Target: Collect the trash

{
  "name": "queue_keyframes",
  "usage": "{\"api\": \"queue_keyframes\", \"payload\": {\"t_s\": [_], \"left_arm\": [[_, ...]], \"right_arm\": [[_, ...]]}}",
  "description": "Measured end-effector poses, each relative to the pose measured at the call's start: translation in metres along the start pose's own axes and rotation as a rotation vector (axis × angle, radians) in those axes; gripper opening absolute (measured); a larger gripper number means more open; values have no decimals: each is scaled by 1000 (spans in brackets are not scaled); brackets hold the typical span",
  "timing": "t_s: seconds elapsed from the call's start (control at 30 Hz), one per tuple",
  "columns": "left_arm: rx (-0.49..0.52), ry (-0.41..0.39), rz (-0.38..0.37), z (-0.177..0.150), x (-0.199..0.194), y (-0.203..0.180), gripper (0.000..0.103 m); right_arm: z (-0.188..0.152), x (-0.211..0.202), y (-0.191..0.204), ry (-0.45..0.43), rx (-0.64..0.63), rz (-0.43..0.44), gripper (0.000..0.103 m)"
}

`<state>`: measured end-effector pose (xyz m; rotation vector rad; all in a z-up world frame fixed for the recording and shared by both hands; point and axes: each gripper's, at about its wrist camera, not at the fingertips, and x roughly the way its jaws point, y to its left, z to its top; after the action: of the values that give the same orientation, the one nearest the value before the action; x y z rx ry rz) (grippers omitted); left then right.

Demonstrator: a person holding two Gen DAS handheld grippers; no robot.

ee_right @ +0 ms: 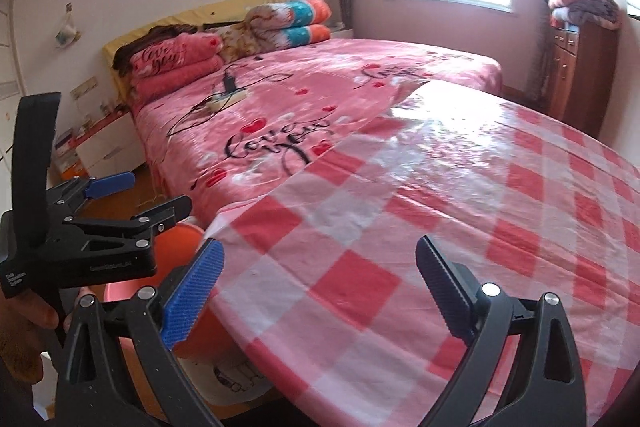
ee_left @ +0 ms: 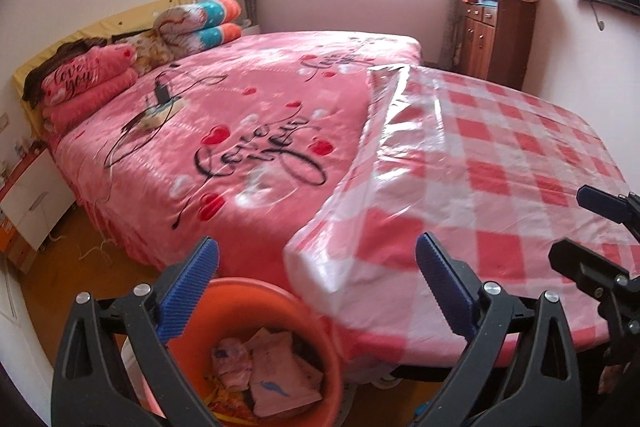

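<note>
An orange bucket point(ee_left: 248, 285) stands on the floor beside the table corner, directly under my left gripper point(ee_left: 318, 263). It holds crumpled paper and wrapper trash point(ee_left: 272, 367). My left gripper is open with nothing between its blue pads. In the right wrist view the bucket point(ee_right: 180, 241) shows partly, behind the left gripper point(ee_right: 160, 191) and the table edge. My right gripper point(ee_right: 320, 259) hovers open and empty over the checked tablecloth point(ee_right: 400, 247). It also shows at the right edge of the left wrist view as the right gripper point(ee_left: 588, 231).
The table carries a glossy pink-and-white checked cloth point(ee_left: 480, 187). Behind it is a bed with a pink cover point(ee_left: 240, 131), a power strip with a charger and cable point(ee_left: 160, 99) and folded quilts. A wooden cabinet point(ee_left: 496, 39) stands by the window. A hand point(ee_right: 24, 311) holds the left gripper.
</note>
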<state>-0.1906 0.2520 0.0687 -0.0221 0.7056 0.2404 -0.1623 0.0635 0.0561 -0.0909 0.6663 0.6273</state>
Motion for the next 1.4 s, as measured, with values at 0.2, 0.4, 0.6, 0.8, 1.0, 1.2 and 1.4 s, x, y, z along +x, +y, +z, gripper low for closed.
{"api": "queue_keyframes", "payload": {"t_s": [0.2,0.4,0.6,0.8,1.0,1.2,1.4], "left_arm": [[24,-33,-33,13,-3,-25,99],[44,-55,-59,22,-3,-46,99],[38,-64,-104,30,-1,-65,99],[25,-90,-155,37,0,-85,99],[80,-93,-154,42,5,-113,99],[112,-56,-167,44,17,-141,99],[159,-40,-178,44,23,-171,99]], "right_arm": [[-2,-13,-21,-29,31,-48,95],[-3,-26,-40,-68,67,-91,95],[-7,-37,-59,-100,86,-145,95],[-12,-44,-77,-122,105,-193,95],[-19,-53,-106,-144,158,-242,95],[-27,-62,-129,-165,162,-331,95],[-34,-72,-150,-185,171,-394,95]]}}
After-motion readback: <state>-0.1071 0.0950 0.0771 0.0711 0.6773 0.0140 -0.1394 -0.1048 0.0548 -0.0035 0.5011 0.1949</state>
